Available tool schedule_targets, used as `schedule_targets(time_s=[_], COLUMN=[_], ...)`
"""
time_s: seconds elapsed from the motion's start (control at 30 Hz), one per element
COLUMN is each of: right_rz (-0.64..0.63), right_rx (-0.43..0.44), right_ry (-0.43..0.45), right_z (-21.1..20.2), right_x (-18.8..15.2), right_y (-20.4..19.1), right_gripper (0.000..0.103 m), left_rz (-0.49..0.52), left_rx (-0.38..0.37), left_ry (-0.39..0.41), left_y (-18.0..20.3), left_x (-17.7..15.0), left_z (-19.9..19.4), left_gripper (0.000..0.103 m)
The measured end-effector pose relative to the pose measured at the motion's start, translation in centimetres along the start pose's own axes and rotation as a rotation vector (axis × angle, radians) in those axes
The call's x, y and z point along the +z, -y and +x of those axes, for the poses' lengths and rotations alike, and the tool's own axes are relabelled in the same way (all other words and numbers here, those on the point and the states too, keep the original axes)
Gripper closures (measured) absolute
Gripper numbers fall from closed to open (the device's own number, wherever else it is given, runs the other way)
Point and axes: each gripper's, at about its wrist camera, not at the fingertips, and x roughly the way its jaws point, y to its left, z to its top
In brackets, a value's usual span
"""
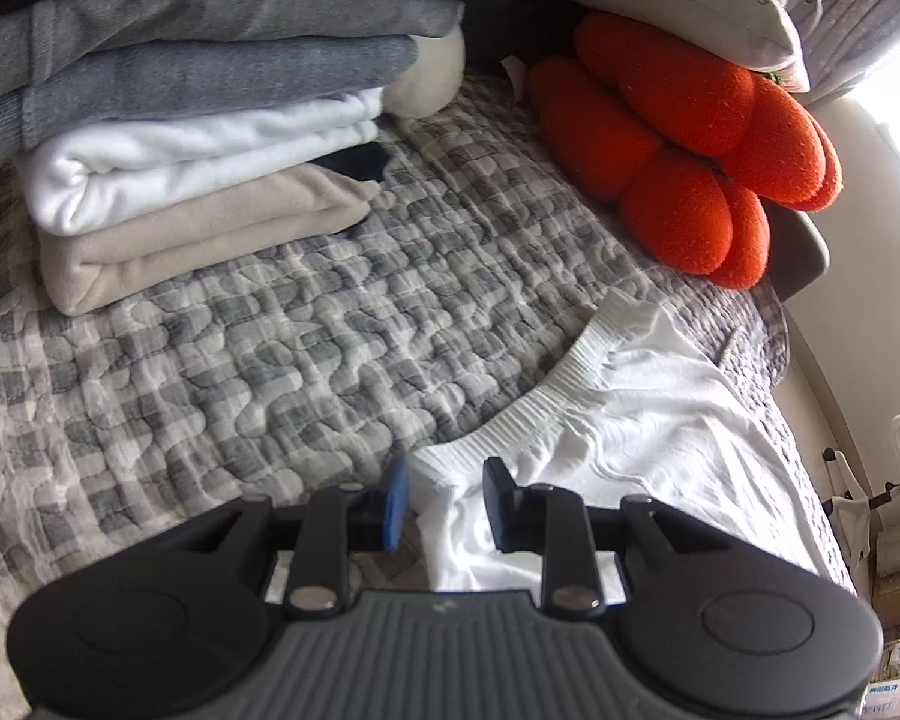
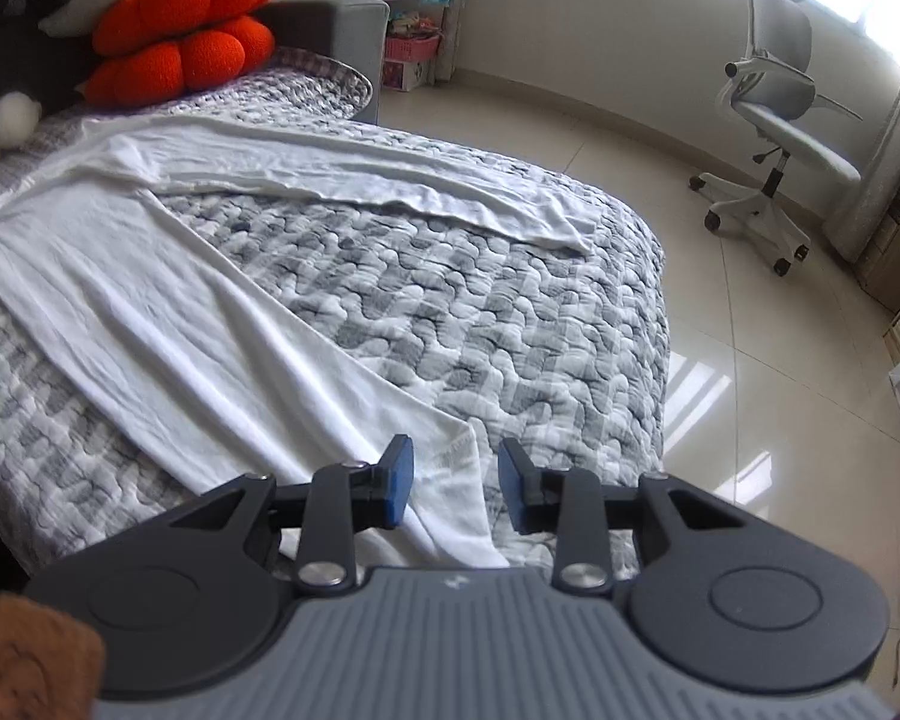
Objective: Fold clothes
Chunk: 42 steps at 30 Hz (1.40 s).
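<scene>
I see one white trousers (image 2: 168,300) on the bed (image 2: 450,324), legs running toward four o'clock; four folded clothes (image 1: 198,138) stacked at ten. Both my left tongs (image 1: 444,504) and right tongs (image 2: 456,489) stand partly open over the cloth, gripping nothing.

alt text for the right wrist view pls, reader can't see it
White trousers lie spread flat across a grey checked quilt on a bed, one leg's hem lying between the open fingers of the right tool, which do not press on it. Orange cushions sit at the far end; an office chair stands on the tiled floor.

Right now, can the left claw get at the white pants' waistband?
Probably yes: the left claw is open with the ribbed waistband of the white pants just ahead on the quilt, nothing between.
</scene>
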Motion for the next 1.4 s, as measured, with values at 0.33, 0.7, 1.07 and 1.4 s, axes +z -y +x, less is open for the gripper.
schedule_targets(time_s=[0.33, 0.7, 1.07, 1.4], right_rz=[0.013, 0.222, 0.144, 0.079], right_rx=[-0.331, -0.126, -0.254, -0.312], right_ry=[-0.128, -0.080, -0.024, -0.074], right_z=[2.8, 2.5, 1.7, 4.3], right_x=[-0.3, 0.2, 0.7, 1.0], right_y=[1.9, 3.8, 3.3, 2.9], right_gripper=[0.070, 0.068, 0.103, 0.103], left_rz=[0.118, 0.200, 0.254, 0.281], left_rx=[-0.059, -0.123, -0.122, -0.117], left_ry=[-0.017, -0.040, -0.060, -0.063], left_y=[3.1, 4.8, 5.6, 6.2], left_x=[-1.1, -1.9, -2.5, -2.8], left_z=[0.1, 0.4, 1.0, 1.3], left_gripper=[0.069, 0.065, 0.065, 0.065])
